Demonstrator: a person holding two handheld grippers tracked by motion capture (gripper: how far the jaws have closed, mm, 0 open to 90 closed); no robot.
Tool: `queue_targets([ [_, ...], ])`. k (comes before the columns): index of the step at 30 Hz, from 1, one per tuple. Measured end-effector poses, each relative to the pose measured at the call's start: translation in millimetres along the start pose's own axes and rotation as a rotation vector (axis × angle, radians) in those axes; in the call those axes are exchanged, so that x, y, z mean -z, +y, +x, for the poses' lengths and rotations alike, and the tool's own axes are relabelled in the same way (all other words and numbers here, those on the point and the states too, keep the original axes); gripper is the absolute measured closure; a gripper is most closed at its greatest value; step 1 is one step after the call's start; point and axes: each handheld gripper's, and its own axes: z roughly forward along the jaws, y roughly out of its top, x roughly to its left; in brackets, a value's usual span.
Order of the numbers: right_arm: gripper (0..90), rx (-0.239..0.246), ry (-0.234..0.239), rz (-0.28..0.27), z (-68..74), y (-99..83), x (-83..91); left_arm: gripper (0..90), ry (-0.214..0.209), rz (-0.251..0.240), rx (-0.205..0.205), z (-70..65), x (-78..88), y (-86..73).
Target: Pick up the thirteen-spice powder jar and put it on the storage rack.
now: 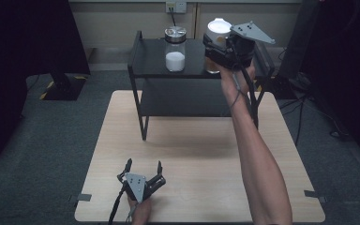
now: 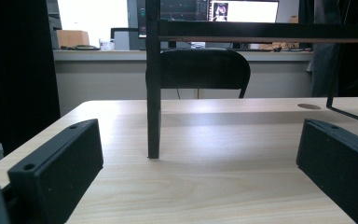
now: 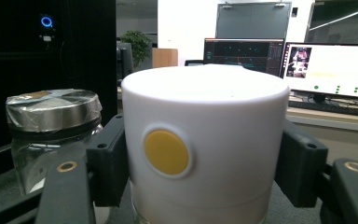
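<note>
- The right gripper (image 1: pixel 221 44) is up at the top shelf of the black rack (image 1: pixel 145 58), at the shelf's right end, far from the bench's near edge.
- Its fingers (image 3: pixel 106 161) pinch a jar with a white lid (image 3: pixel 205 140); in the right gripper view one black pad presses on each side of the white lid, and a round yellow spot on the lid faces the camera.
- In the high view the jar with a white lid (image 1: pixel 217 29) shows clear glass with something brownish below the lid; whether its base rests on the shelf or hangs just above it cannot be told.
- A second jar with a metal lid (image 1: pixel 175 49) stands upright on the same shelf, near its middle, left of the held jar and apart from it; it holds a white powder in its lower part.
- In the right gripper view that jar with a metal lid (image 3: pixel 51 135) shows just beside the left-hand finger, and monitors (image 3: pixel 328 63) glow on a desk behind.
- The rack stands on the far half of the bench (image 1: pixel 192 154), its legs near the far edge.
- The left gripper (image 1: pixel 143 168) rests near the bench's near edge, towards the near left corner, held by a hand (image 1: pixel 140 208).
- Its fingers (image 2: pixel 58 168) are spread wide with nothing between them, pointing across the bare wood at a rack leg (image 2: pixel 153 93).
</note>
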Motion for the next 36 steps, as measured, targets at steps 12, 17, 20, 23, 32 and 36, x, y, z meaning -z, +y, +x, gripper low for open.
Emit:
queue_targets([
  [12,29.9,-0.017,0.013,0.011,-4.4,1.7,-3.5,0.0,-0.001,0.000,-0.001,0.2,0.0,0.0],
  [17,29.5,-0.015,0.006,0.011,-2.6,1.4,-3.3,0.0,-0.001,0.000,0.000,0.1,0.1,-0.1],
  [20,17.5,-0.008,0.006,-0.011,-1.4,-2.3,-2.1,0.0,-0.001,0.000,-0.001,0.2,0.0,0.0],
  [23,5.0,-0.008,0.007,-0.040,-0.5,-5.8,-0.6,0.0,-0.001,0.000,-0.001,0.1,0.0,0.1],
  [32,0.0,-0.012,0.009,-0.045,4.0,-4.7,4.0,0.0,-0.001,0.000,0.000,0.1,0.0,0.0],
  [36,0.0,-0.010,0.007,-0.044,6.0,-4.6,10.7,0.0,0.000,0.000,0.000,-0.1,0.0,-0.1],
])
